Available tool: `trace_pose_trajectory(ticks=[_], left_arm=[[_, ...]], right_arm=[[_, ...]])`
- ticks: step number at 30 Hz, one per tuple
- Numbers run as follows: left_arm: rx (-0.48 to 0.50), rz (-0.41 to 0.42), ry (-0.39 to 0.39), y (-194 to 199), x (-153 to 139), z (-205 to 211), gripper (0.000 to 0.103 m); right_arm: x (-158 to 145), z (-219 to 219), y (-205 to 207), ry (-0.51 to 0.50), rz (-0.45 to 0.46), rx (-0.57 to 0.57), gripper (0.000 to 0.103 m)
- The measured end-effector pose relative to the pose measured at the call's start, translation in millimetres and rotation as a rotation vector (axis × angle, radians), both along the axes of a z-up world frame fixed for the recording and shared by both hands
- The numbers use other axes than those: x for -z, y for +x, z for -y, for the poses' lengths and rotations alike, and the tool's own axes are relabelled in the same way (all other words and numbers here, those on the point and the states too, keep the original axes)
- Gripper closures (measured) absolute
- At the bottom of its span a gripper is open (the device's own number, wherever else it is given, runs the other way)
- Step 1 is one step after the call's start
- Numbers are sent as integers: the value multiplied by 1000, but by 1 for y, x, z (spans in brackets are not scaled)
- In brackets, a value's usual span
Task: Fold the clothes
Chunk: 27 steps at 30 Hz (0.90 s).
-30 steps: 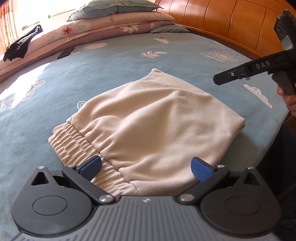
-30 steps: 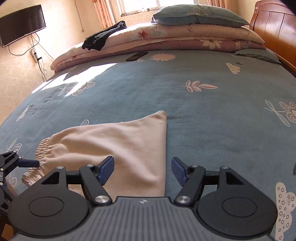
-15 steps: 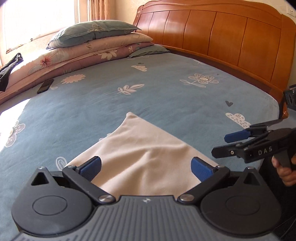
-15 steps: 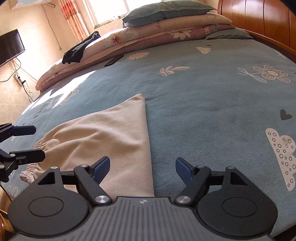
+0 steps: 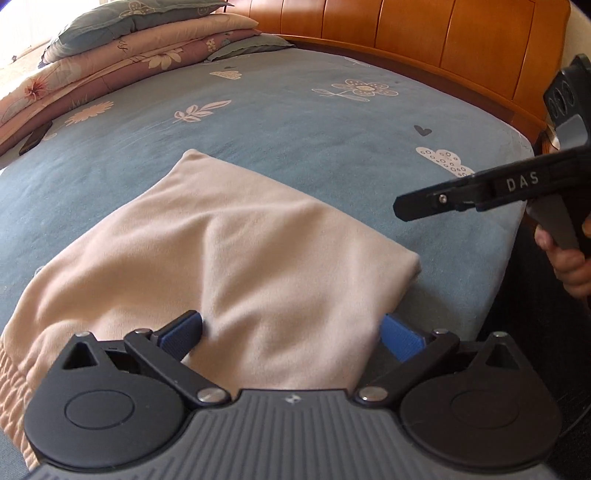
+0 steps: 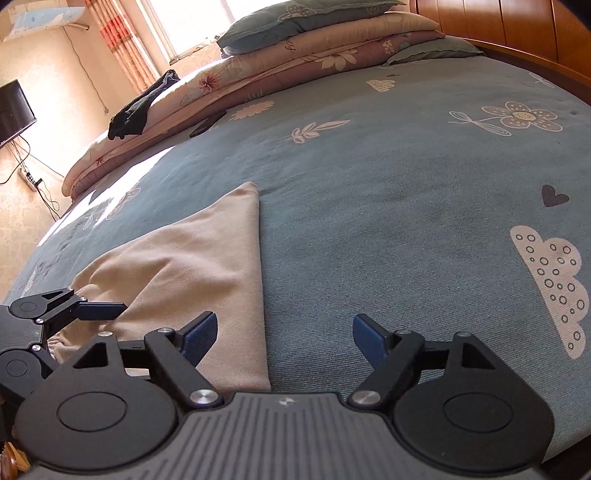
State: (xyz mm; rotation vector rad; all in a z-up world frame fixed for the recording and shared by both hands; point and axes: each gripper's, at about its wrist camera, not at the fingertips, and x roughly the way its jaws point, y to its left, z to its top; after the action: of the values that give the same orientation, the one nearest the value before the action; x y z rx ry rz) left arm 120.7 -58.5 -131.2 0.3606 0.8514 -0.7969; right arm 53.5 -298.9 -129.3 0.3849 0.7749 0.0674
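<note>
A folded beige garment (image 5: 240, 258) with a gathered elastic waistband (image 5: 13, 387) lies on the blue patterned bed sheet (image 5: 295, 122). My left gripper (image 5: 291, 332) is open at the garment's near edge, and the cloth bulges up between its blue pads. My right gripper (image 6: 284, 336) stands open low over the garment's right-hand edge (image 6: 258, 295), its left pad above the cloth and its right pad above bare sheet. In the left wrist view a hand (image 5: 565, 258) holds the right gripper's black finger (image 5: 436, 199) above the bed's right side.
Stacked floral quilts and pillows (image 6: 314, 48) line the far side, with a black garment (image 6: 140, 107) draped on them and a dark phone (image 6: 207, 123) beside them. A wooden headboard (image 5: 424, 33) runs along the right. The bed's edge is just below both grippers.
My left gripper has slid along the garment's near edge and the cloth now bunches between its pads. My right gripper has sunk and rolled, its jaws a little wider.
</note>
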Motion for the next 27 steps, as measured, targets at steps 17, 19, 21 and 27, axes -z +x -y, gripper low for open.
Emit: trace_pose_trajectory(ticks=[17, 19, 21, 27], left_arm=[[-62, -50, -12, -11, -2, -13, 1], [-58, -44, 4, -21, -8, -25, 1], [-79, 15, 8, -22, -21, -33, 1], [-203, 66, 1, 16, -26, -48, 1]], right_arm=[[-5, -3, -7, 9, 15, -6, 16], [-3, -4, -4, 17, 10, -12, 16], [-1, -9, -2, 20, 5, -27, 16], [-4, -27, -1, 2, 6, -73, 16]])
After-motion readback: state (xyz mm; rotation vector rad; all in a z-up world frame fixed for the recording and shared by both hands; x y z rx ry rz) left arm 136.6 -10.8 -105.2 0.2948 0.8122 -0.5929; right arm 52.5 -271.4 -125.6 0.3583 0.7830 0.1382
